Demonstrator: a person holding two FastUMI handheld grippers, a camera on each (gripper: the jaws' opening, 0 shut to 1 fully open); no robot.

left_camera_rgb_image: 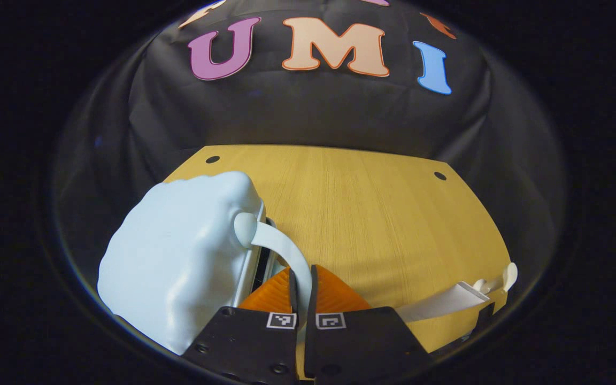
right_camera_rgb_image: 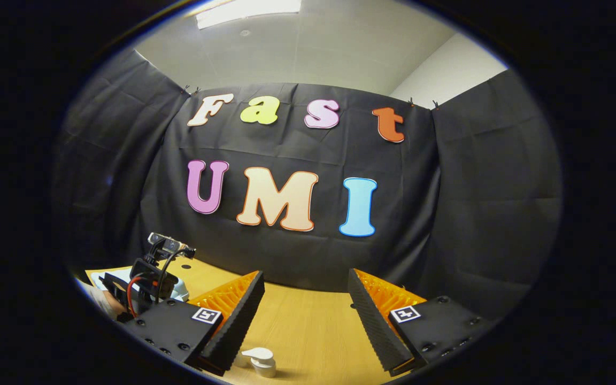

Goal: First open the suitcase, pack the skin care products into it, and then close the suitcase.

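Pale-blue suitcase [left_camera_rgb_image: 179, 262] handle [left_camera_rgb_image: 286, 256] pinched in left gripper [left_camera_rgb_image: 302, 289]; right gripper [right_camera_rgb_image: 305, 315] wide open, empty, w/ pump bottle [right_camera_rgb_image: 260, 361] below.

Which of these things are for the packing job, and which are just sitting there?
For the job:
- pale blue hard-shell suitcase, its curved handle pinched by the left gripper
- white pump-top skin care bottle, below the open right gripper

Just there:
- light wooden table
- black cloth wall

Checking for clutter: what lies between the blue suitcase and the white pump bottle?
In the left gripper view, bare table, plus the left hand-held gripper shut on the suitcase handle.
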